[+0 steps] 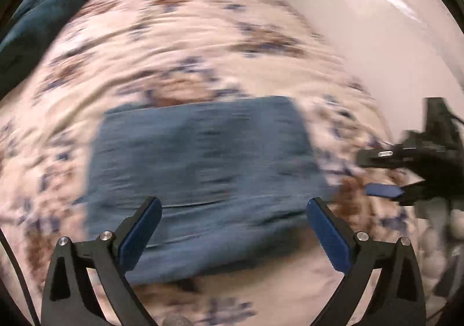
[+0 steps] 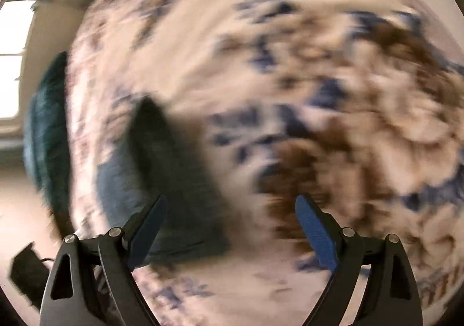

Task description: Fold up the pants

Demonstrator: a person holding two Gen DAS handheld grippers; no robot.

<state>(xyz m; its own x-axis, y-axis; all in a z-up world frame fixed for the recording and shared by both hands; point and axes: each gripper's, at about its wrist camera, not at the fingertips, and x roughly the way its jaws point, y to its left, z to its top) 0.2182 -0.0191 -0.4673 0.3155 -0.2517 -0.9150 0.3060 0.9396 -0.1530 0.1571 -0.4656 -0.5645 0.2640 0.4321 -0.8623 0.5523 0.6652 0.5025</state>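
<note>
Since the pants (image 1: 203, 180) lie as a compact blue rectangle on the flowered bedspread (image 1: 188, 35), layers stacked, the folding looks nearly or wholly done. Above their near edge hangs the left gripper (image 1: 234, 227), spread wide with nothing between its fingers. Off their right side the right gripper (image 2: 230, 227) is likewise splayed and empty, over bare bedspread. Next, I judge, comes either one more fold, needing both grippers at an edge, or just smoothing. Blur hides the finer creases.

Both wrist views downward — shared pants (image 1: 203, 169), bed (image 1: 188, 44).
</note>
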